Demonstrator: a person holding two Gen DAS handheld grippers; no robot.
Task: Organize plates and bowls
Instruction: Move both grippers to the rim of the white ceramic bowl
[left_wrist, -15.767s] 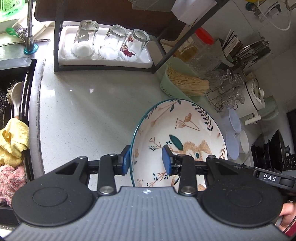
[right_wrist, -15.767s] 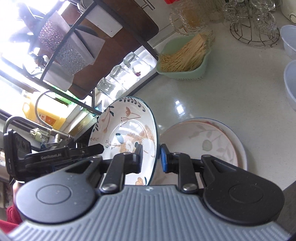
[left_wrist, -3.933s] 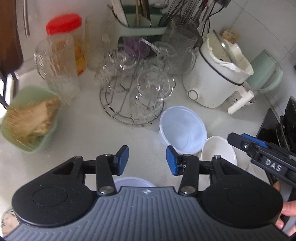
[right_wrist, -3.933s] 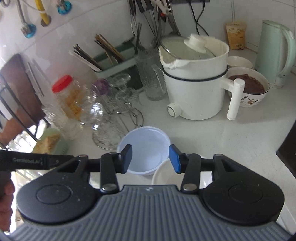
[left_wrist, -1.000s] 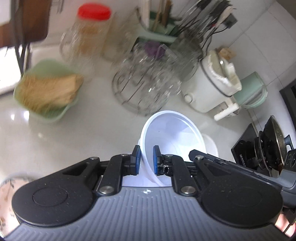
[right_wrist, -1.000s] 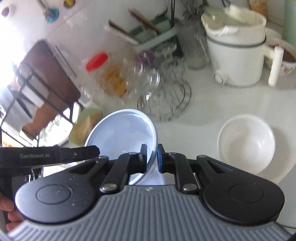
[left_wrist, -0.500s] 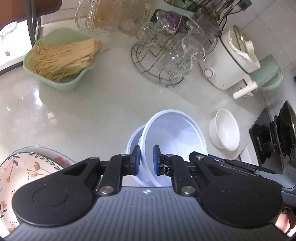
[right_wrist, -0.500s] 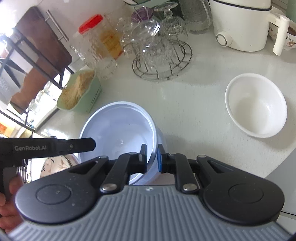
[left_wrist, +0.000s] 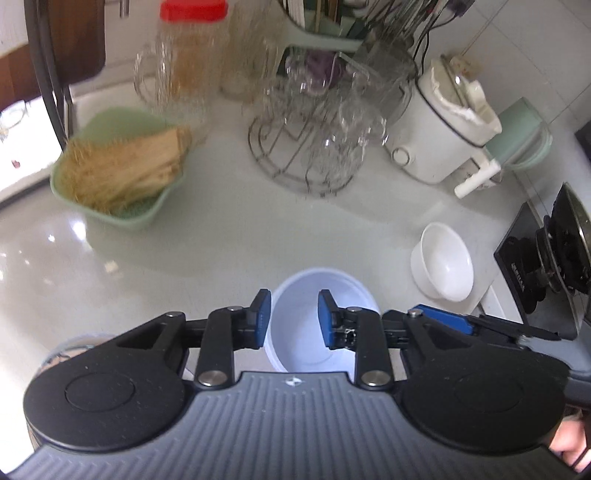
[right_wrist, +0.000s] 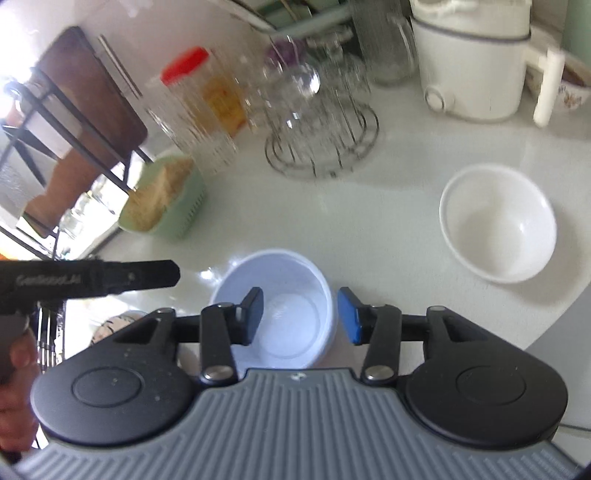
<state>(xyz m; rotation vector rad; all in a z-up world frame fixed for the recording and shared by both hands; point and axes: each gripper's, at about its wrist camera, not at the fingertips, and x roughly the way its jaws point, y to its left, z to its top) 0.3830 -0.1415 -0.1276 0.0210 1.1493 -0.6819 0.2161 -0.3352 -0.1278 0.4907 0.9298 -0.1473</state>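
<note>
Left gripper: blue-padded jaws parted and opening, nothing pressed between the pads; the pale blue round plastic bowl sits on the counter directly below the gap, released. Right gripper: jaws likewise apart and opening, wider than the left, pads clear of the same pale blue bowl, which lies under the gap; whether a second bowl is nested beneath it cannot be told. In the right wrist view the left gripper's black body crosses in from 9 o'clock, held by a hand at the lower left edge. From the blue bowl outward: a white round ceramic bowl stands apart at 2 o'clock on the glossy white countertop. A pale green plastic basket of tan sticks sits at 10 o'clock. A round wire rack of clear glass cups stands at 12 o'clock, blurred. A glass jar with a red lid is at 11 o'clock. A white electric cooker with a side handle occupies 1 o'clock. In the left wrist view a black stove burner lies at 3 o'clock.
</note>
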